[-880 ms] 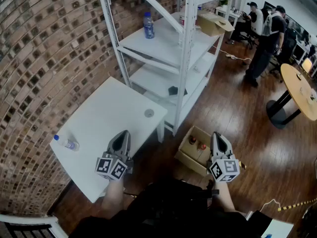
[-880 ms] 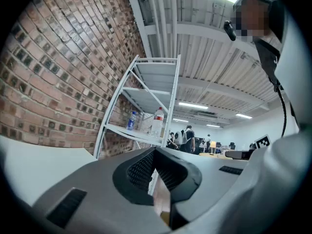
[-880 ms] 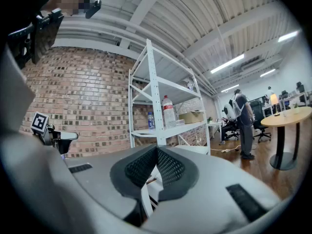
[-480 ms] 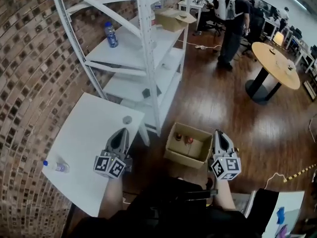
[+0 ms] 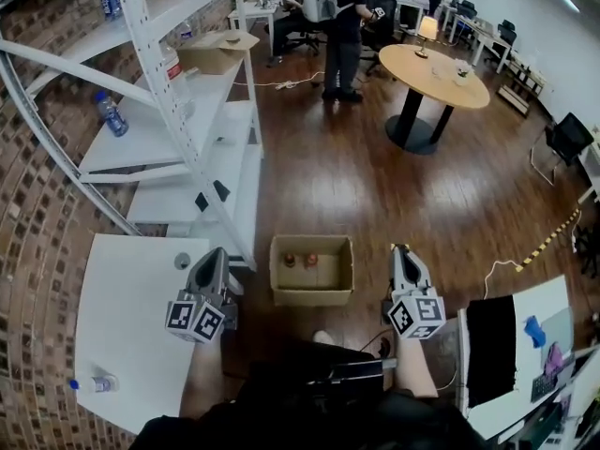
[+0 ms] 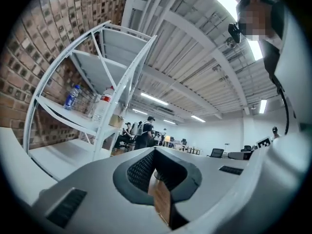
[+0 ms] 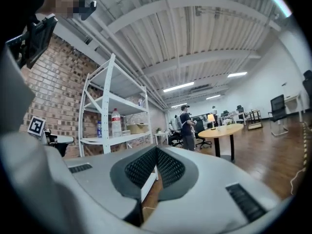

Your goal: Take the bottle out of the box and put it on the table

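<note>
An open cardboard box (image 5: 311, 293) stands on the wooden floor straight ahead, between my two grippers. Two small bottles with red caps (image 5: 289, 260) (image 5: 311, 261) stand inside it at the far wall. The white table (image 5: 122, 317) is at the lower left, with a clear water bottle (image 5: 92, 383) lying near its front corner. My left gripper (image 5: 213, 256) hovers over the table's right edge, shut and empty, and its own view (image 6: 155, 152) looks out at the shelf. My right gripper (image 5: 399, 252) hangs to the right of the box, also shut and empty (image 7: 156, 152).
A white metal shelf rack (image 5: 178, 111) rises behind the table, bearing bottles (image 5: 111, 112) and a cardboard box (image 5: 218, 52). A round wooden table (image 5: 433, 64) and people (image 5: 345, 17) stand farther back. A black-and-white board (image 5: 506, 345) lies on the floor at right.
The head view has swung to the right: the box now sits centred between the grippers and the table has slid to the left edge. Both grippers stay shut and empty.
</note>
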Available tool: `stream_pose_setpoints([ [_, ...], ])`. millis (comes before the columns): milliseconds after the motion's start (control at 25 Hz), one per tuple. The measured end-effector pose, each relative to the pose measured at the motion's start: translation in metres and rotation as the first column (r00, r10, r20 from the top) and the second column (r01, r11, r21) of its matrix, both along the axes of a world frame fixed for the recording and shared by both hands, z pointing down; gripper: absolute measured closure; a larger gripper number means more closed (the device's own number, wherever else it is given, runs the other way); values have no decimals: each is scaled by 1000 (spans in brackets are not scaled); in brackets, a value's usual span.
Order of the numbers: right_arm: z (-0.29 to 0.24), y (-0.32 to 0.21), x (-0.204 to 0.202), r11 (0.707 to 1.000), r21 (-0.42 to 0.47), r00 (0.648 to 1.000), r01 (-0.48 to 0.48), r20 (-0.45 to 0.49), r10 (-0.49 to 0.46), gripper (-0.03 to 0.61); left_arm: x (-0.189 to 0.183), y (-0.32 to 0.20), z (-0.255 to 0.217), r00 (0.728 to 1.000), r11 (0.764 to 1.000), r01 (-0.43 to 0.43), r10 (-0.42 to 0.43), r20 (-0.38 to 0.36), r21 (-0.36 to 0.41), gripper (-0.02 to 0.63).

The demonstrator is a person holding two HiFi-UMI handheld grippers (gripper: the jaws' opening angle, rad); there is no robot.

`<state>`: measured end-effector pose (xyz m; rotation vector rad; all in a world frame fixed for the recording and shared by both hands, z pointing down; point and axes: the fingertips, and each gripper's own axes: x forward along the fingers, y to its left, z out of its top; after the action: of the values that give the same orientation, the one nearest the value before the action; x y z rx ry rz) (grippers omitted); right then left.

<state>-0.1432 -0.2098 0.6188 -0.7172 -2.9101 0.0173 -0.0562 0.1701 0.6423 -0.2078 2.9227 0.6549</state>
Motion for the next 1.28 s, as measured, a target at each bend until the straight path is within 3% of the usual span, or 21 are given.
stream_pose_setpoints([
  [240,-1,-38,-6,999,-9,999,-49,-4,49,575,-29,-41,-6,998,998,-67,67,9,-4,614],
  [480,0,-51,-45,998,-50,999,-32,-1,32,575,-44,-40,-8,1000,1000,-15,15,-5,-24,614],
  [760,12,-47,-85,996,-29,995,85,-48,-87,575,-67,-53,-1,998,998,48,-49,-37,-27,614],
  [960,14,-69,-107,995,-87,996,43,-75,-50,575,-84,-72,6,998,999,30,-31,-56,-29,614],
  [1280,8,-40,-127,995,-96,997,26,-65,-32,575,-105,-32,12,998,999,43,-43,-40,-8,614],
])
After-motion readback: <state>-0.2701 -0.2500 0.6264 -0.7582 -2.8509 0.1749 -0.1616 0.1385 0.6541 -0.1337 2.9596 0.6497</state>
